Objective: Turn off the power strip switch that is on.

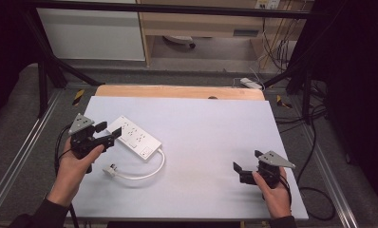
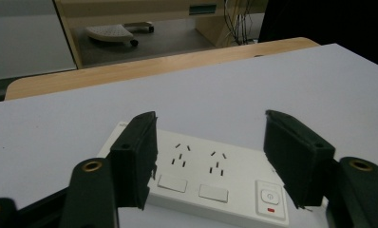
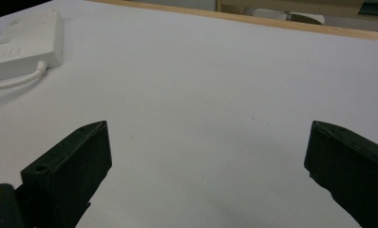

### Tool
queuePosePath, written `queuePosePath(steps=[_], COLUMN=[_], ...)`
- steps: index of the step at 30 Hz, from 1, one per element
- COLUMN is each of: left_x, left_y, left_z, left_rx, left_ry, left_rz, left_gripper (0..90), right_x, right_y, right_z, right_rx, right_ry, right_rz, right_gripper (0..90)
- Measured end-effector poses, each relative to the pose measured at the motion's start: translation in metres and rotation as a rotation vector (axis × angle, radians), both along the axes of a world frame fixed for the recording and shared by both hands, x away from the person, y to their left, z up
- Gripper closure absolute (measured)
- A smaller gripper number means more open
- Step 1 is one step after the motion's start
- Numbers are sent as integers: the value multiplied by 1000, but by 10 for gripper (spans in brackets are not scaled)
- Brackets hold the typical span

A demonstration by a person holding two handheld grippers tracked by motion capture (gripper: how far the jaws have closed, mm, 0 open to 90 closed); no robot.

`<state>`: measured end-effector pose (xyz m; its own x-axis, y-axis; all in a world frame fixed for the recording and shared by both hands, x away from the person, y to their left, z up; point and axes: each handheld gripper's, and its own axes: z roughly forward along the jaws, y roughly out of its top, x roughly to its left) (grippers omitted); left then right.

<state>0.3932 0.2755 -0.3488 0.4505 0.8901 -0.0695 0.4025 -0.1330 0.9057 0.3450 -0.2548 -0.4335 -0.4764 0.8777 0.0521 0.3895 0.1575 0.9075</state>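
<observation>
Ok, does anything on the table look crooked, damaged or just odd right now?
Nothing looks damaged or spilled. The white power strip lies at a slant to the table edges, its cord curling round to a loose plug, plugged into nothing.

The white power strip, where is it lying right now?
In the high view, the power strip lies on the table's left side, just ahead of the left tongs.

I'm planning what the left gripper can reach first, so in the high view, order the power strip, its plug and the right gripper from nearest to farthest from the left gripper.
Measured from the left gripper:
1. Power strip, right at the jaw tips, just to their right.
2. Plug, below the gripper, toward the table's near edge.
3. Right gripper, far across the table on the right side.
</observation>
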Motion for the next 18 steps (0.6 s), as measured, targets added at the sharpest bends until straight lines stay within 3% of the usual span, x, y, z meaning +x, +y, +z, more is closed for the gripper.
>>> queuePosePath(steps=[9, 12, 18], left_x=[8, 10, 14], left_y=[3, 4, 7], left_z=[-5, -6, -7], left_rx=[4, 10, -13], left_ry=[19, 7, 9], left_rz=[25, 39, 45], left_gripper=[489, 541, 638], right_x=[0, 0, 0], right_y=[0, 0, 0], right_z=[0, 0, 0], right_rx=[1, 2, 1], right_ry=[0, 0, -1], right_rz=[0, 2, 0], right_gripper=[22, 22, 22])
